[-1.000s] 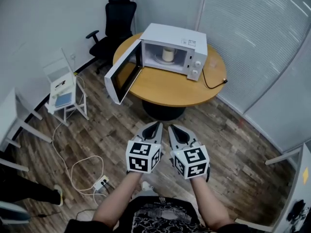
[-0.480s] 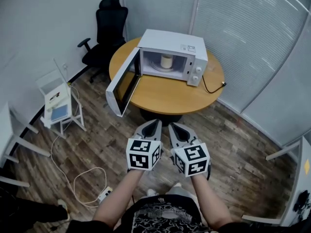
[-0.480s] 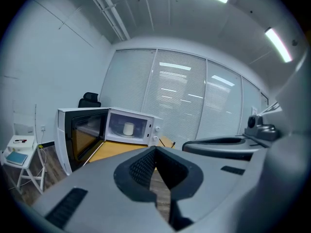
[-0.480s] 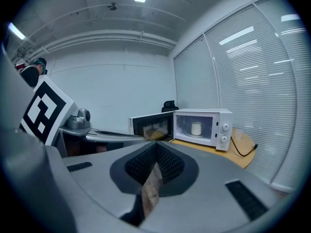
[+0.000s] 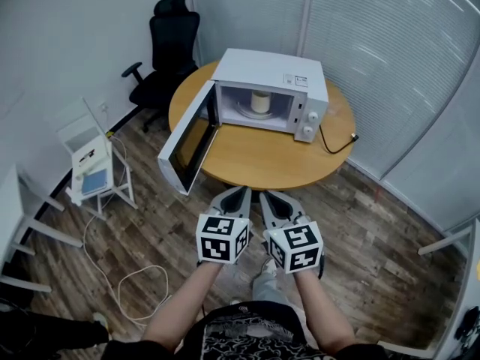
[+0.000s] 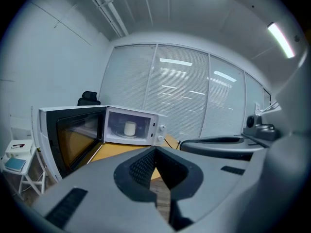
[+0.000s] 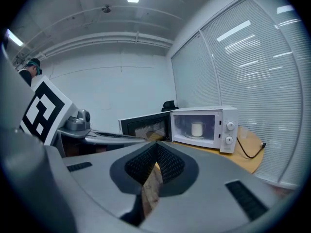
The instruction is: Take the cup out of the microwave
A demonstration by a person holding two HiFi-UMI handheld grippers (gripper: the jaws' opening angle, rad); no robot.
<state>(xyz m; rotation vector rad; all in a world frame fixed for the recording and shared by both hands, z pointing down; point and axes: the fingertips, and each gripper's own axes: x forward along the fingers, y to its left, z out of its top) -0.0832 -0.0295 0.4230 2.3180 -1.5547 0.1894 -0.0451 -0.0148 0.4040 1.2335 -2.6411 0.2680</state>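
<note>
- Progress check: barely started. The microwave (image 5: 270, 70) sits on the round table (image 5: 262, 152) with its door (image 5: 187, 145) already swung wide open toward 8 o'clock, so that part's sorted.
- The cup (image 5: 259, 102) is inside the cavity, upright in the middle of the turntable, roughly 12 o'clock from where the person stands. Nothing is touching it.
- Left gripper (image 5: 240, 192): jaws clenched tip to tip with nothing between them, just floor showing past them.
- Right gripper (image 5: 265, 196): same deal, tips pressed together and empty, right beside the left one.
- Both grippers hang over the wood floor at about 6 o'clock of the table, well apart from the microwave and pointing toward it.
- What's left, I'd say basically everything: close in on the table, open one gripper's jaws, reach into the cavity, grab the cup, and pull it out past the door.
- The office chair (image 5: 169, 47) at 11 o'clock isn't in the way.
</note>
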